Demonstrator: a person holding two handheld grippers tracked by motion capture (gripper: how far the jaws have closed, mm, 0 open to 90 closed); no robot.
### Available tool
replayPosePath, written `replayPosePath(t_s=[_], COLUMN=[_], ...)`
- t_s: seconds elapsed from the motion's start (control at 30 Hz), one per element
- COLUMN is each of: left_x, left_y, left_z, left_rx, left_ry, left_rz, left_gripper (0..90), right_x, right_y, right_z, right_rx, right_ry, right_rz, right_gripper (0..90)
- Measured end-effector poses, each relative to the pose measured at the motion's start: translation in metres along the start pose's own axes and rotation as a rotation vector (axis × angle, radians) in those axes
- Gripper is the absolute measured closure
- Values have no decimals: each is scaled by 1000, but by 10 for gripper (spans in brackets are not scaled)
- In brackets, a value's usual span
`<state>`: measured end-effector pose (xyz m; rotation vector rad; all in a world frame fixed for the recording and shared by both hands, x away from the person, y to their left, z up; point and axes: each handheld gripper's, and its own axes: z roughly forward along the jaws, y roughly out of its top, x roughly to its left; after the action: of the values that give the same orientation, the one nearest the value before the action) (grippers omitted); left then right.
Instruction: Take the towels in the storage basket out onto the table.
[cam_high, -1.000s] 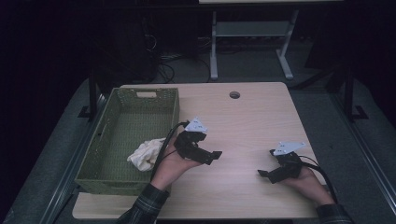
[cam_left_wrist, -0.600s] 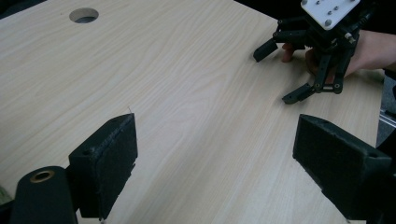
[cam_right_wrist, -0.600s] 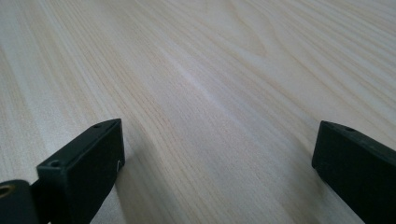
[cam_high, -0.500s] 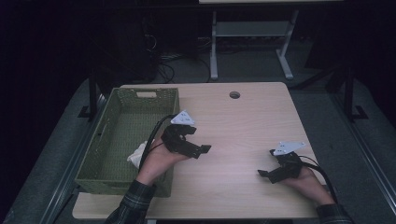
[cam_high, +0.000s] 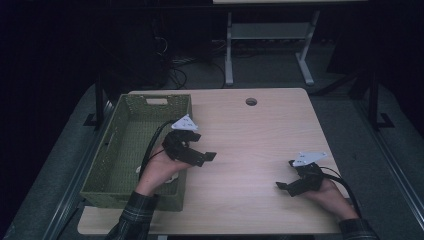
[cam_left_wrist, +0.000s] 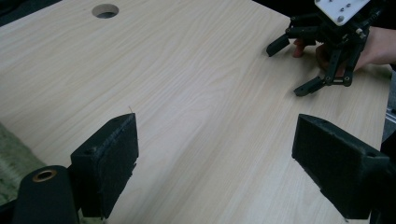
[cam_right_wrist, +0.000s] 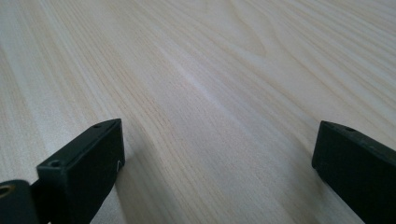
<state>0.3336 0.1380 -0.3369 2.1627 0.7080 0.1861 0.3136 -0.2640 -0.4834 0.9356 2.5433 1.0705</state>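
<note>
Here, in the high view, the left tool (cam_high: 202, 156) hangs over the right rim of the green basket (cam_high: 120, 150), which sits on the left part of the pale wooden worktop (cam_high: 250, 145). Its jaws stand wide and point right, out over bare wood. A bit of white cloth (cam_high: 171, 177) peeks out beside the person's left wrist, inside the basket near its near-right corner. The right tool (cam_high: 287, 186) rests low over the near right part of the worktop, well apart from the left one, jaws apart and pointing left. A round hole (cam_high: 251, 101) lies at the far middle of the worktop.

In the left gripper view, the two black jaws stand wide apart with nothing between them but wood grain; a strip of the basket shows at the near left edge. The right tool (cam_left_wrist: 294, 65) shows far right, its jaws spread, and the round hole (cam_left_wrist: 105, 10) far left.

In the right gripper view, both jaws stand wide over bare worktop (cam_right_wrist: 210, 84), holding nothing.
</note>
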Motion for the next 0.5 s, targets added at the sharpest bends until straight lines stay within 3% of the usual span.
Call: replayPosePath(t_s=[0.5], left_x=[20], left_y=[-13], left_z=[-23], left_rx=[-12], left_ry=[41], left_rz=[-24], left_gripper=[140], right_x=[0], right_y=[0], right_z=[0], right_rx=[0], right_ry=[0], right_rz=[0], right_gripper=[19])
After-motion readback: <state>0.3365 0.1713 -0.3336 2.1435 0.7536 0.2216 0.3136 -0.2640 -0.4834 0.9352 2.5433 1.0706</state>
